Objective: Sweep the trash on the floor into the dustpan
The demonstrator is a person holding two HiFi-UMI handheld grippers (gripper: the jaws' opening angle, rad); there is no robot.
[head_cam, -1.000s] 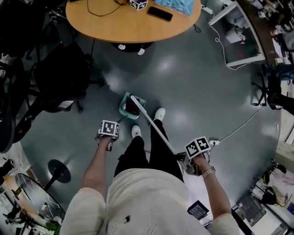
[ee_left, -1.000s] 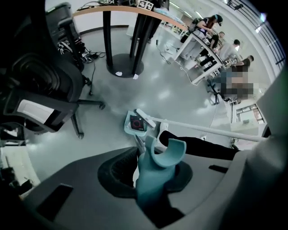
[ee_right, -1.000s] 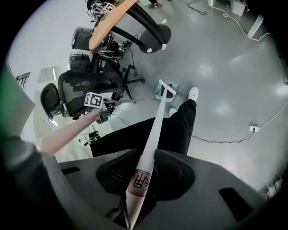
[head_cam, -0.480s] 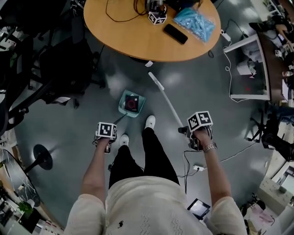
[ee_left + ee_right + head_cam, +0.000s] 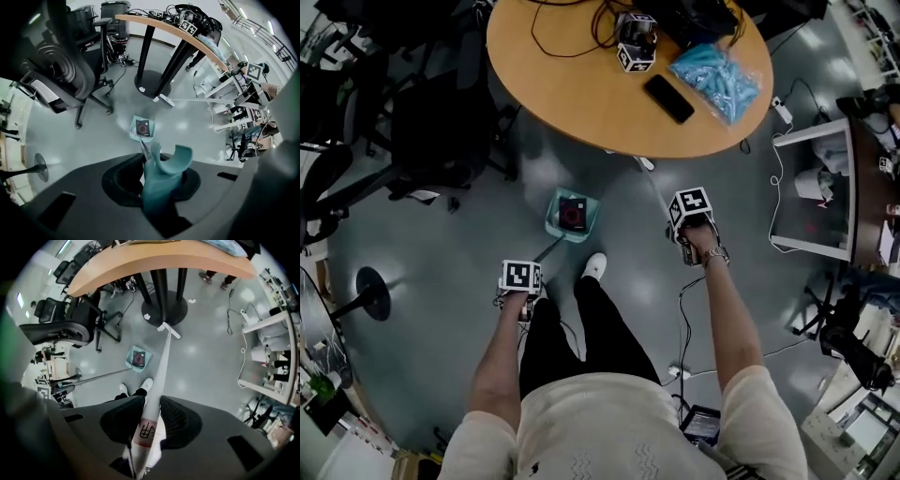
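The teal dustpan (image 5: 572,214) sits on the grey floor with a dark, red-ringed piece in it. Its long handle runs back to my left gripper (image 5: 521,286), which is shut on the teal grip (image 5: 161,173). My right gripper (image 5: 689,225) is shut on the white broom handle (image 5: 147,427). The broom head (image 5: 168,330) rests on the floor by the table's black base, right of the dustpan (image 5: 138,357). White paper scraps (image 5: 146,316) lie near that base, and another scrap (image 5: 191,301) lies on its far side.
A round wooden table (image 5: 581,94) stands ahead with a phone (image 5: 667,98), a blue bag (image 5: 719,75) and cables on it. Black office chairs (image 5: 431,122) crowd the left. A white shoe (image 5: 594,266) sits just behind the dustpan. Cords trail across the floor at right.
My right gripper has swung forward and right, and the broom head has gone from the dustpan to the floor by the table base. The left gripper and dustpan have stayed put.
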